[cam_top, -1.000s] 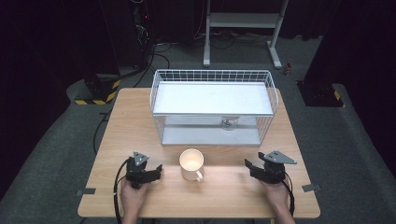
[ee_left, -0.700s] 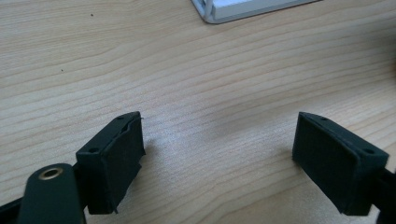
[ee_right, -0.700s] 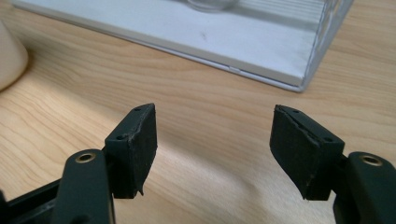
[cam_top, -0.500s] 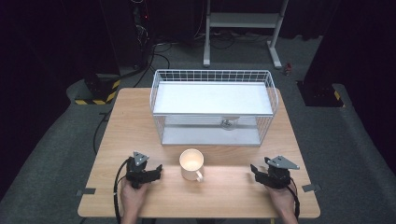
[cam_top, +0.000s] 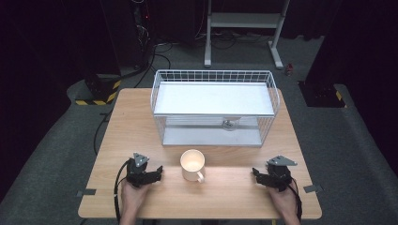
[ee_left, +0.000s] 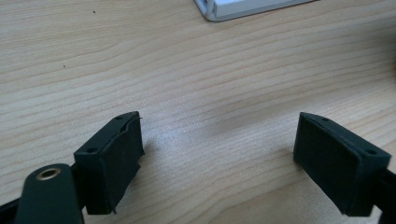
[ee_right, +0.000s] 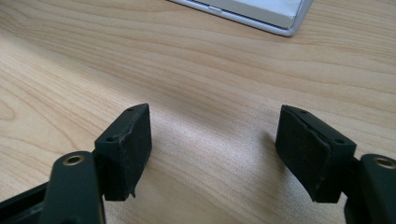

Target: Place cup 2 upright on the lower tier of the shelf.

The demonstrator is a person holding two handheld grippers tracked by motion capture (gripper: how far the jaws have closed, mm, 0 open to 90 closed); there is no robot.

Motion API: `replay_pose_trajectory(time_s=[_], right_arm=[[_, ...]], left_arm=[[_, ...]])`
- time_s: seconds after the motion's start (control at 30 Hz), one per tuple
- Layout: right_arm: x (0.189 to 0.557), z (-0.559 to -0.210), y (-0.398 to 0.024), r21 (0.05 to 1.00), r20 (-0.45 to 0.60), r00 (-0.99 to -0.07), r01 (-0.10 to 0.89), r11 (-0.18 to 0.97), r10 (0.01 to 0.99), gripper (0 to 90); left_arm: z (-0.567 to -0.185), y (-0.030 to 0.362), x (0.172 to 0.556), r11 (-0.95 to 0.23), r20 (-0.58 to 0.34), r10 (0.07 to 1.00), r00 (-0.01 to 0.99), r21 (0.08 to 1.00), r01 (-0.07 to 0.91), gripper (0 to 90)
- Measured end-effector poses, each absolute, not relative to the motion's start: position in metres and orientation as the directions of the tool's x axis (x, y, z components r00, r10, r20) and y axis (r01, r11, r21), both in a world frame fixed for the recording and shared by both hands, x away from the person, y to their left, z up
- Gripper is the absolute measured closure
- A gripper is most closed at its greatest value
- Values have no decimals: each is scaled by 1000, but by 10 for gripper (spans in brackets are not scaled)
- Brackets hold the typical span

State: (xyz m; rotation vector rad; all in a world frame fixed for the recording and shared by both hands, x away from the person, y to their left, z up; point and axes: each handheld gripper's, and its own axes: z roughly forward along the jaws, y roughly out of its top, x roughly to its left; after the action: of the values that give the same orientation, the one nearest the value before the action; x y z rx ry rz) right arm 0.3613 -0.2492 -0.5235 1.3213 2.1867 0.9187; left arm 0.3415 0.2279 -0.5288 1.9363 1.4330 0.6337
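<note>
Left gripper (cam_top: 157,173): near the table's front-left edge, held in the left hand (cam_top: 133,198); jaws set wide apart with only bare wood between them, as the left gripper view (ee_left: 218,154) shows; a black cable loops from it past the hand.
Table (cam_top: 131,122): light wood, with a small grey tab at each front corner.
Mug (cam_top: 193,164): cream, upright, open top, handle turned toward the front right; it stands between the two grippers, nearer the left one, touching neither, just in front of the basket.
Basket (cam_top: 213,74): white wire, on the table's far half; a white shelf lies across its top and a small round metal piece sits under it on the floor panel.
Right gripper (cam_top: 257,176): near the front-right edge, held in the right hand (cam_top: 285,200); jaws parted wide over bare wood in the right gripper view (ee_right: 214,149), nothing held.
</note>
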Motion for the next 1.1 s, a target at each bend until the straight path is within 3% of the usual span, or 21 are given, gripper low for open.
replay_pose_trajectory(time_s=[0.3, 1.1], right_arm=[[362, -524, -249, 722, -22, -459, 607, 332, 888, 261], [362, -524, -249, 722, -21, -458, 608, 330, 889, 261]], left_arm=[[-528, 228, 336, -178, -14, 960, 278, 736, 653, 151], [-513, 195, 318, -238, -51, 903, 427, 768, 594, 78]])
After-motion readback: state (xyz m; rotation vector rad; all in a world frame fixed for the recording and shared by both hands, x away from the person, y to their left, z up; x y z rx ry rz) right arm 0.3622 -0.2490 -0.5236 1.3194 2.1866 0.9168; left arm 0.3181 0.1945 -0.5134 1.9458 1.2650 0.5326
